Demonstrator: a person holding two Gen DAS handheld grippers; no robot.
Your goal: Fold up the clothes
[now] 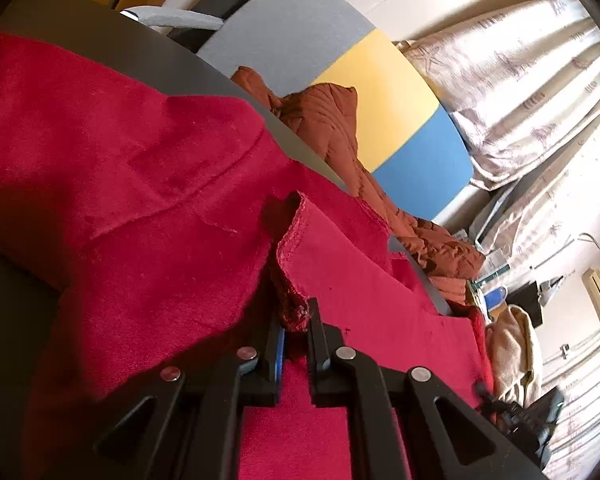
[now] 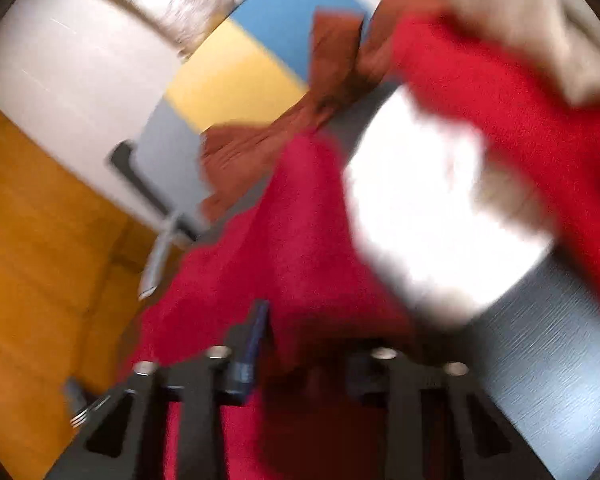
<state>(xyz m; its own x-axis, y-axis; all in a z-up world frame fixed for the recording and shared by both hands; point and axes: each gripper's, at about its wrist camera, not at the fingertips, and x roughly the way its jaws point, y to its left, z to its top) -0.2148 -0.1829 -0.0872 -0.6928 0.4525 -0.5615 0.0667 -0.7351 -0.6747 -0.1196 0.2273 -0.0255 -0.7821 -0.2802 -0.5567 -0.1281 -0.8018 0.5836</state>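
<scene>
A red garment (image 1: 148,184) lies spread over a dark grey table (image 1: 100,40). My left gripper (image 1: 296,320) is shut on a bunched hemmed edge of it. In the blurred right wrist view the same red garment (image 2: 284,232) runs from between the fingers across the table (image 2: 540,380). My right gripper (image 2: 300,340) has the cloth between its jaws, which stand a little apart; the right finger is hidden by cloth.
A rust-brown quilted garment (image 1: 332,128) lies at the table's far edge, also in the right wrist view (image 2: 260,148). A beige garment (image 1: 512,344) lies to the right. Grey, yellow and blue floor mats (image 1: 380,92), curtains (image 1: 520,80) and orange flooring (image 2: 40,240) surround the table.
</scene>
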